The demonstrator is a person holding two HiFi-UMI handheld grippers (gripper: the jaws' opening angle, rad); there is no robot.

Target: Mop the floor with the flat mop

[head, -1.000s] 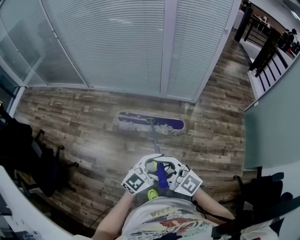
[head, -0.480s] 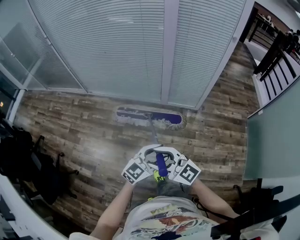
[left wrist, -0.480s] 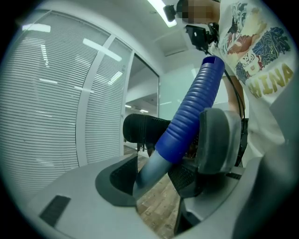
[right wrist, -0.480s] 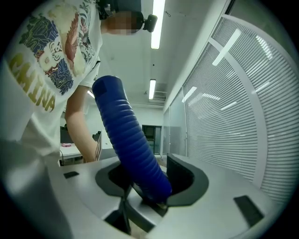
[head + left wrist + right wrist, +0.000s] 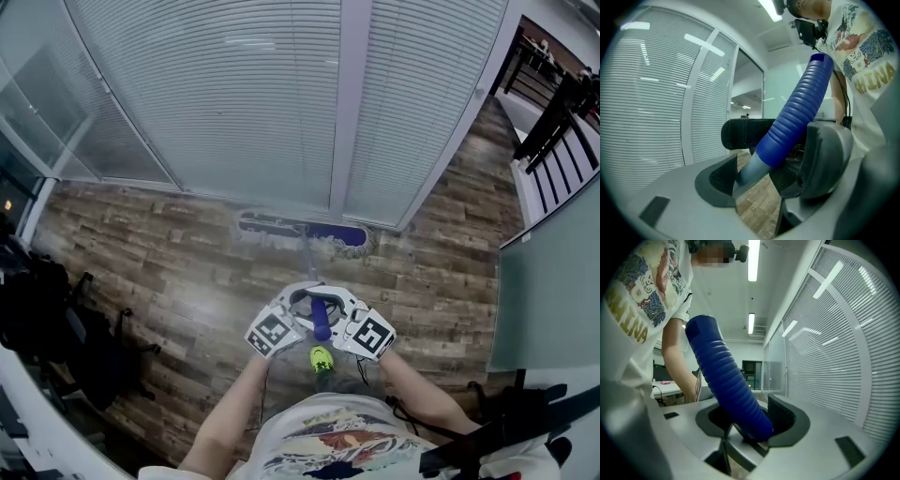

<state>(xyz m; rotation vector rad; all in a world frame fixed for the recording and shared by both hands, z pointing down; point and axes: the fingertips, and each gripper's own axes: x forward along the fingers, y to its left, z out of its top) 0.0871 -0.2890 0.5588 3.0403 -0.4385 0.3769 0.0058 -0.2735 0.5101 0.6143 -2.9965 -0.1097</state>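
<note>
Flat mop (image 5: 302,232) lies on the wood floor (image 5: 169,253) beside the blinds (image 5: 234,94). The right gripper (image 5: 749,420) and left gripper (image 5: 753,178) both grasp its blue handle (image 5: 321,319) — the left's jaws have just been opening.

One flat mop (image 5: 302,231), two claws (left claw (image 5: 305,309), right claw (image 5: 337,309)), one shoe (image 5: 321,357)

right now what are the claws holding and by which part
Both hold the flat mop at its handle top: left claw, its jaws just opening, at the grey shaft below the blue ribbed grip; right claw on that grip's lower end.
</note>
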